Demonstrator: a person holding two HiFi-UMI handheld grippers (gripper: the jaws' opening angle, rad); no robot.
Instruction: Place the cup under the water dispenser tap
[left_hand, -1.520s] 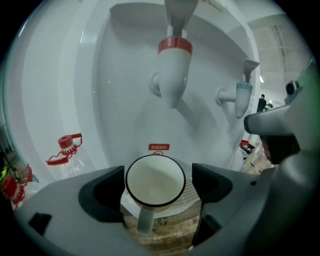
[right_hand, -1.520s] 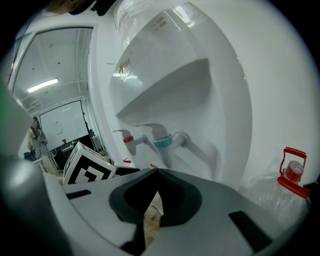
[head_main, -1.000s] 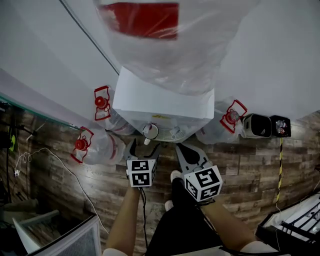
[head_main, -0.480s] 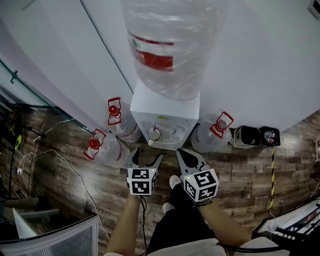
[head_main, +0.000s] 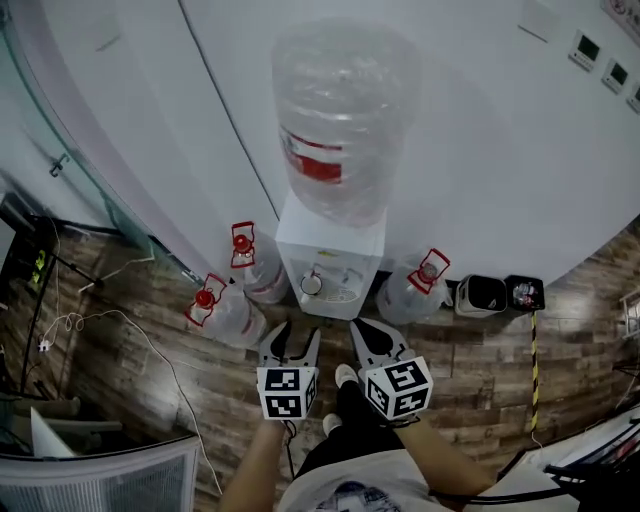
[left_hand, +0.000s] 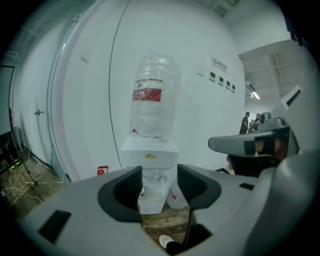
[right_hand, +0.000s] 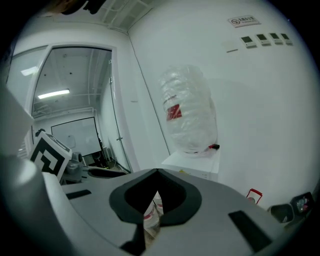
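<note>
The white water dispenser (head_main: 330, 255) stands against the wall with a large clear bottle (head_main: 345, 120) on top. A small white cup (head_main: 312, 284) sits on its drip tray beneath the taps. In the left gripper view the dispenser (left_hand: 150, 155) shows between the jaws. My left gripper (head_main: 290, 345) hangs in front of the dispenser, well short of the cup; its jaws are closing with nothing between them (left_hand: 160, 172). Beside it, my right gripper (head_main: 375, 340) is shut and empty, its tips meeting (right_hand: 157, 172).
Spare water bottles with red handles (head_main: 255, 270) (head_main: 225, 310) (head_main: 415, 290) lie on the wooden floor on both sides of the dispenser. Two black bins (head_main: 482, 293) stand at its right. Cables (head_main: 70, 325) trail at left. A white crate (head_main: 100, 470) sits lower left.
Both grippers have risen and drawn back from the dispenser, which now looks smaller and farther. The left jaws have narrowed. The cup stays on the tray.
</note>
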